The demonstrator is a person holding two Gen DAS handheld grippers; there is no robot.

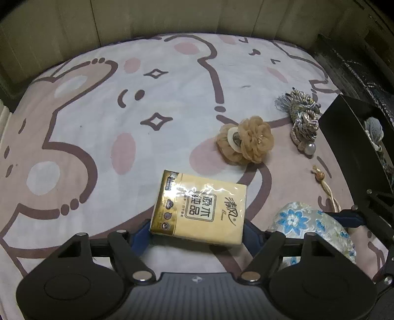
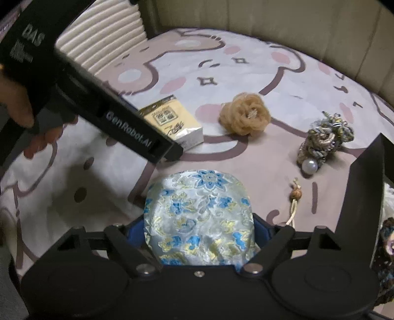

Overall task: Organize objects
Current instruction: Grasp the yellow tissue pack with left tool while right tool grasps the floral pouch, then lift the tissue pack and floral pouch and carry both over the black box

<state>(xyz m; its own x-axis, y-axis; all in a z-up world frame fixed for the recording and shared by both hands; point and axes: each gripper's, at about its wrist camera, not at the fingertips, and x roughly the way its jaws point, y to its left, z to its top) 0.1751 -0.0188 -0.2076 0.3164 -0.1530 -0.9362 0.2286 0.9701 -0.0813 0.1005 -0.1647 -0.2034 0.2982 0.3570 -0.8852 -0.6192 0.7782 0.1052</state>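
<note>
My left gripper (image 1: 197, 233) is shut on a yellow tissue pack (image 1: 199, 206), its blue pads on the pack's near corners; the pack also shows in the right wrist view (image 2: 172, 123) behind the left gripper's black body (image 2: 98, 103). My right gripper (image 2: 199, 236) is shut on a blue-flowered brocade pouch (image 2: 199, 216), which also shows in the left wrist view (image 1: 307, 221). A tan fabric flower (image 1: 246, 142) (image 2: 246, 115), a braided cord ornament with a pearl (image 1: 303, 123) (image 2: 322, 142) and a small bead on a cord (image 1: 320, 176) (image 2: 295, 194) lie on the bed.
The bed has a pink and white cartoon sheet (image 1: 123, 110). A black box (image 1: 357, 147) (image 2: 357, 197) stands at the right edge and holds some fabric pieces. A padded headboard (image 1: 172, 17) runs along the far side. A ribbed white pillow (image 2: 103, 41) lies at far left.
</note>
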